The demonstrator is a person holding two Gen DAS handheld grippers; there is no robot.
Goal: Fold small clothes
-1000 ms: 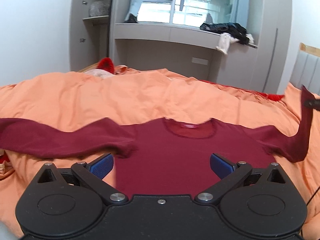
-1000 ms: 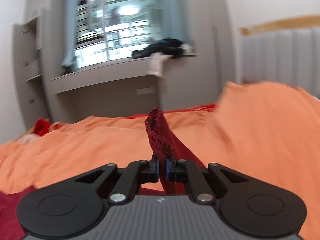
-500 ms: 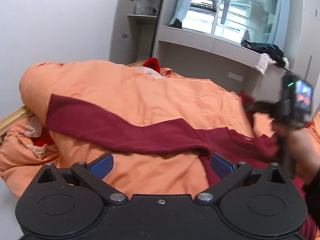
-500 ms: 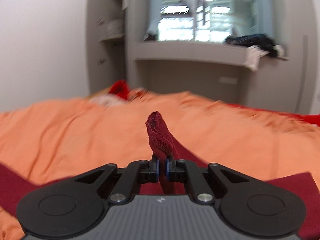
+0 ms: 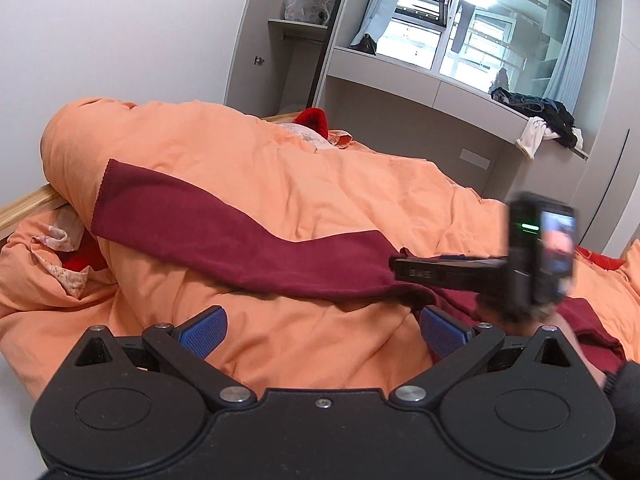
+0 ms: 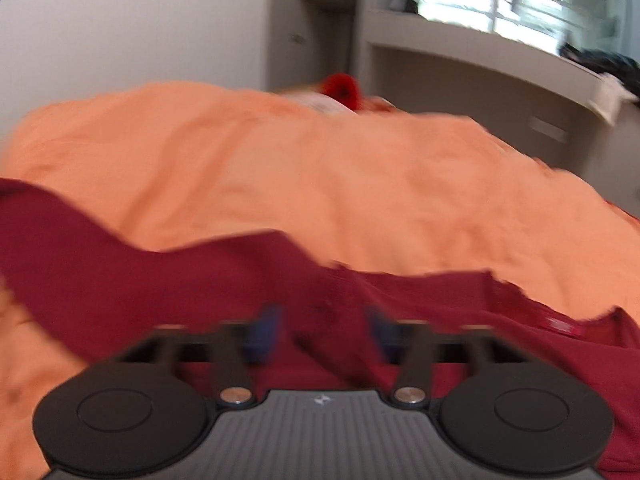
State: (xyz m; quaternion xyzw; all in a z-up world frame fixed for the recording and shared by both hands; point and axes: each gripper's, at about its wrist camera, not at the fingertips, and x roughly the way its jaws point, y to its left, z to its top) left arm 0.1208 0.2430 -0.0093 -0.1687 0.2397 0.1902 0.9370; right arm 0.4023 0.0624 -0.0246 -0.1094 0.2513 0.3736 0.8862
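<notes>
A dark red long-sleeved top (image 5: 248, 236) lies on the orange duvet (image 5: 328, 184). Its left sleeve stretches out to the left, with the cuff (image 5: 105, 196) near the bed's edge. My left gripper (image 5: 322, 330) is open and empty, low over the duvet just in front of that sleeve. My right gripper (image 6: 323, 334) is open above the top's body (image 6: 280, 280), with red cloth lying loose between its fingers. It also shows in the left wrist view (image 5: 472, 270), reaching in from the right over the shoulder area. The right wrist view is blurred.
The duvet bulges high at the left (image 5: 120, 128). A wooden bed rail (image 5: 24, 204) runs at the far left. A red item (image 5: 314, 118) lies at the head of the bed. A grey window ledge (image 5: 440, 88) with dark clothes (image 5: 536, 110) stands behind.
My right gripper carried the right sleeve across to the left over the top, then opened and let it go. My left gripper swung left toward the outstretched left sleeve.
</notes>
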